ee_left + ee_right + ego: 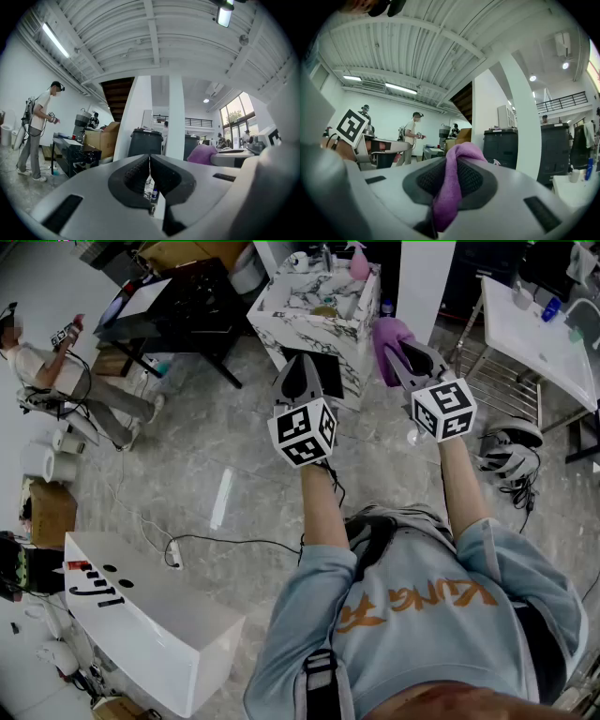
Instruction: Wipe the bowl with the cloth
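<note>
Right gripper (451, 177) pinches the purple cloth (461, 151): its own view shows the fabric clamped between the two dark pads, a fold bulging over the tips and the rest hanging down toward the camera. Left gripper (150, 161) has its jaws pressed together with nothing between them.

Only the head view shows the layout. Both grippers are held out level, side by side but apart, the cloth at the front tip of the right one. Ahead of them stands a marble-patterned tabletop (298, 326) carrying a pink spray bottle (359, 261) and small items too small to name. The gripper views look across the room instead of down at the floor. The left gripper view has another person (40, 131) standing at the far left and the cloth as a purple lump to the right. The right gripper view catches the left gripper's marker cube at its left edge.

The marble tabletop's near corner lies just beyond the left gripper's tips. Bare floor (216, 474) opens to the left of the arms. A white box (150, 624) sits at the lower left, well apart. A white table (530, 334) closes the right side, with a headset (511, 457) on the floor near the right forearm.
</note>
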Demonstrator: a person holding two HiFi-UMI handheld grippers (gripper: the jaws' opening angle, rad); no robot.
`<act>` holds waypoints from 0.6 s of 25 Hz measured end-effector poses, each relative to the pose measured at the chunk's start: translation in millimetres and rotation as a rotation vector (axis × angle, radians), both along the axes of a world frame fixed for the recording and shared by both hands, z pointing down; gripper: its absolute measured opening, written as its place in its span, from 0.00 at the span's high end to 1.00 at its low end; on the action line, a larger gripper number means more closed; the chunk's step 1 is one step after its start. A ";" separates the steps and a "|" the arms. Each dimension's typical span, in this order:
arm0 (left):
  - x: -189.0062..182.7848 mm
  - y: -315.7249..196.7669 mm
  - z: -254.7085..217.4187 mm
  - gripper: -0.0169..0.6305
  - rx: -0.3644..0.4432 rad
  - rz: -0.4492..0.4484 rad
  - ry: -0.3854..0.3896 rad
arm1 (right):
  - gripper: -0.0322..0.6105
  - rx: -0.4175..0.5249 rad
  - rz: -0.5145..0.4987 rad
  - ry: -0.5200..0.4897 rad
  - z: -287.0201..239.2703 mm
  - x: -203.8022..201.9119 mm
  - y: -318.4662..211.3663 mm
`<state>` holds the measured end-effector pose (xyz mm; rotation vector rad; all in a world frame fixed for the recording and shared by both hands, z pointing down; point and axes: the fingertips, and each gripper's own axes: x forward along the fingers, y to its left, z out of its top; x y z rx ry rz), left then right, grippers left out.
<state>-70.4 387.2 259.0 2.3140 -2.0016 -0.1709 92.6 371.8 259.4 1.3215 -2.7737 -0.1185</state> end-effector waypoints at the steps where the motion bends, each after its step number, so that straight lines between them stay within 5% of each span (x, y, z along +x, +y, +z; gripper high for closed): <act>1: -3.1 -2.0 1.1 0.94 0.001 -0.001 0.005 | 0.83 -0.001 -0.001 0.004 1.3 -2.3 -1.0; 15: -18.5 -9.7 8.5 0.94 -0.001 0.052 0.087 | 0.83 -0.073 0.061 -0.011 18.9 -6.8 -10.3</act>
